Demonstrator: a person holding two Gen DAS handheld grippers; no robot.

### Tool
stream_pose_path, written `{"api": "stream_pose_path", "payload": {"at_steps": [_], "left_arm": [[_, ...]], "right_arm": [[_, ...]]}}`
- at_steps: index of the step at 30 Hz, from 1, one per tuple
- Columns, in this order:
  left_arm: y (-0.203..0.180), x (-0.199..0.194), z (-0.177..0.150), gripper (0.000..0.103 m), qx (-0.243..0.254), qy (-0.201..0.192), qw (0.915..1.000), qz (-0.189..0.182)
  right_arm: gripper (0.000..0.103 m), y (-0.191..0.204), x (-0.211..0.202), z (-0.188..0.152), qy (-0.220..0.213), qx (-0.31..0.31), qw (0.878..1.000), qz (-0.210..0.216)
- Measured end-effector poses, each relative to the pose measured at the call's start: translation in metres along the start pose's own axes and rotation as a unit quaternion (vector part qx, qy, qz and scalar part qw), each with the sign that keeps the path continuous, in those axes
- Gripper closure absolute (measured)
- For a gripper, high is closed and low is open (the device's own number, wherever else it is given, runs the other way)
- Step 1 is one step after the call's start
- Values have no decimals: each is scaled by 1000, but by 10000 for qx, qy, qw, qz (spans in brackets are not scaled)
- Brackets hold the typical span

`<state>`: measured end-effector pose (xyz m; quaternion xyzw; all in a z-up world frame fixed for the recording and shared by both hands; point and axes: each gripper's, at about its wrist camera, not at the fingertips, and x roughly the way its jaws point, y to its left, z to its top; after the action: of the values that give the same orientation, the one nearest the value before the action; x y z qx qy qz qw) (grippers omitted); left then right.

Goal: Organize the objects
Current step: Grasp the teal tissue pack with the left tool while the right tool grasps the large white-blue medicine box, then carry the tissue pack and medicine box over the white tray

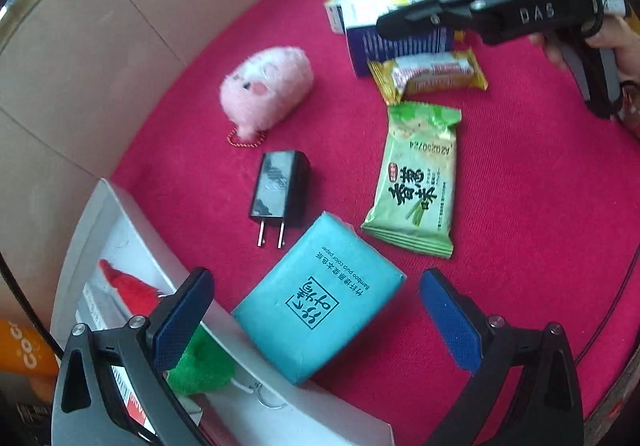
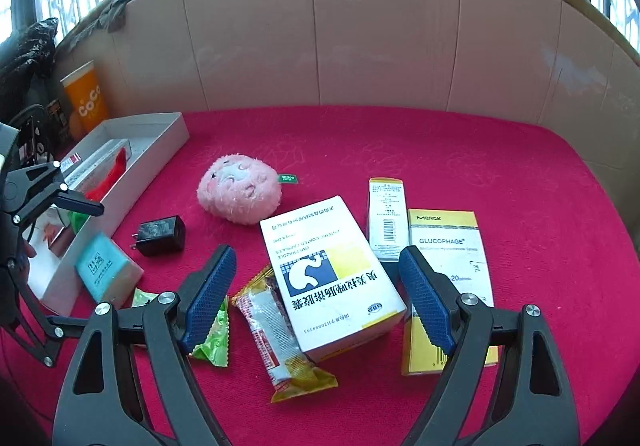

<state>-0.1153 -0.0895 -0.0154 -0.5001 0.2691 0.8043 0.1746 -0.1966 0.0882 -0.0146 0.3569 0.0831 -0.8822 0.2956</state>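
Note:
My left gripper (image 1: 316, 310) is open and empty, its fingers either side of a teal tissue pack (image 1: 316, 302) that leans on the white box's (image 1: 132, 222) rim. My right gripper (image 2: 320, 294) is open and empty above a large white medicine box (image 2: 332, 274); it also shows in the left wrist view (image 1: 408, 2). On the red cloth lie a pink plush (image 1: 266, 84), a black charger (image 1: 280, 186), a green snack packet (image 1: 418, 178) and a yellow snack bar (image 2: 280, 330). A Glucophage box (image 2: 448, 246) and a narrow box (image 2: 386, 214) lie to the right.
The white box (image 2: 160, 142) holds a red plush (image 1: 128, 288), a green plush (image 1: 200, 362) and a carton. An orange cup (image 2: 86, 98) stands behind it. A beige panel wall (image 2: 360, 26) borders the red cloth (image 2: 520, 174).

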Motion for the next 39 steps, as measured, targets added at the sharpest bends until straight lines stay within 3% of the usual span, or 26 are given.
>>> {"api": "stream_pose_path", "payload": {"at_steps": [2, 5, 7, 10, 14, 17, 18, 22, 27, 34, 39], "left_arm": [[1, 5, 0, 1, 29, 139, 9998, -105], [6, 5, -2, 13, -174, 171, 9988, -427], [10, 3, -2, 31, -447, 153, 9968, -647], [6, 0, -3, 50, -537, 127, 9954, -788], [-1, -4, -6, 51, -559, 59, 9960, -692], [-6, -7, -8, 52, -660, -6, 9963, -550], [-8, -9, -9, 52, -725, -54, 9962, -476], [-13, -19, -12, 52, -1134, -373, 9927, -155], [-21, -50, -14, 52, -1676, -1103, 9796, -108], [-55, -86, -9, 52, -1887, -1851, 9644, 42], [-49, -91, 1, 52, -1953, -2024, 9596, 28]], "right_arm": [[19, -3, 3, 0, 18, 57, 10000, 66], [19, -8, 9, -2, 80, 122, 9998, 129], [19, -10, 13, -3, 142, 140, 9996, 220], [19, -7, 18, -6, 230, 98, 9988, 425], [21, 0, 22, -9, 294, -119, 9991, 295], [47, 0, 20, -10, 256, -50, 9992, 298], [50, -2, 18, -10, 234, -8, 9993, 280], [52, -8, 8, -13, 83, 232, 9996, 120], [52, -12, -19, -16, -267, 579, 9980, 15], [52, -4, -77, -14, -995, 1035, 9896, 28], [52, 8, -97, -14, -1134, 1077, 9876, 137]]}}
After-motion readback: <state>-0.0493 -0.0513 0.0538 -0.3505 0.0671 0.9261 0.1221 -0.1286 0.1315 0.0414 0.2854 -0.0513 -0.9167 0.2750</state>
